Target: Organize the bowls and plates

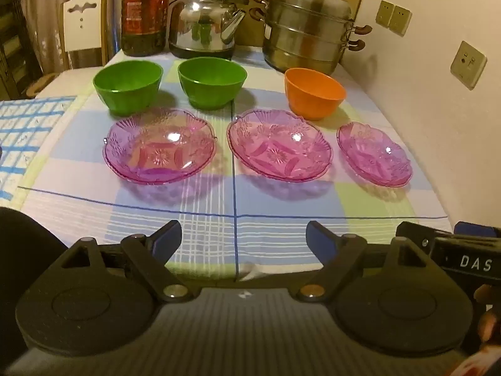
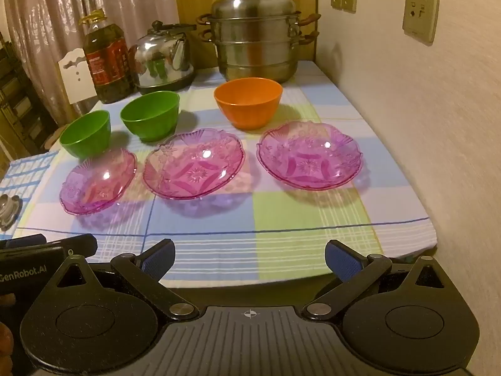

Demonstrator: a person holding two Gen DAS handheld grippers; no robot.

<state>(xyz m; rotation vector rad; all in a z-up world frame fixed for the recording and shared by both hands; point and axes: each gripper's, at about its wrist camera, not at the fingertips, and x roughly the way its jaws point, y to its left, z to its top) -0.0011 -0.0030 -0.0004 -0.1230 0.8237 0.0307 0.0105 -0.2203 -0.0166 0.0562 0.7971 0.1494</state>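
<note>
Both tools hang over the desk's near edge, the left tool (image 1: pixel 243 238) and right tool (image 2: pixel 249 258) spread wide and empty. Three pink plates (image 1: pixel 279 144) line mid-desk; two green bowls (image 1: pixel 211 81) and an orange bowl (image 2: pixel 248 101) stand behind them.

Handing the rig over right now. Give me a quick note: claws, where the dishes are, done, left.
Left claw: open, empty, above the table's near edge.
Right claw: open, empty, also at the near edge.
Back row: two green bowls, then the orange bowl nearest the wall, all upright and apart.
Front row: three pink plates, side by side, none stacked.
Done: nothing grouped yet.
Left: stack plates, nest bowls. Probably start with the plates, since they are nearest.
</note>
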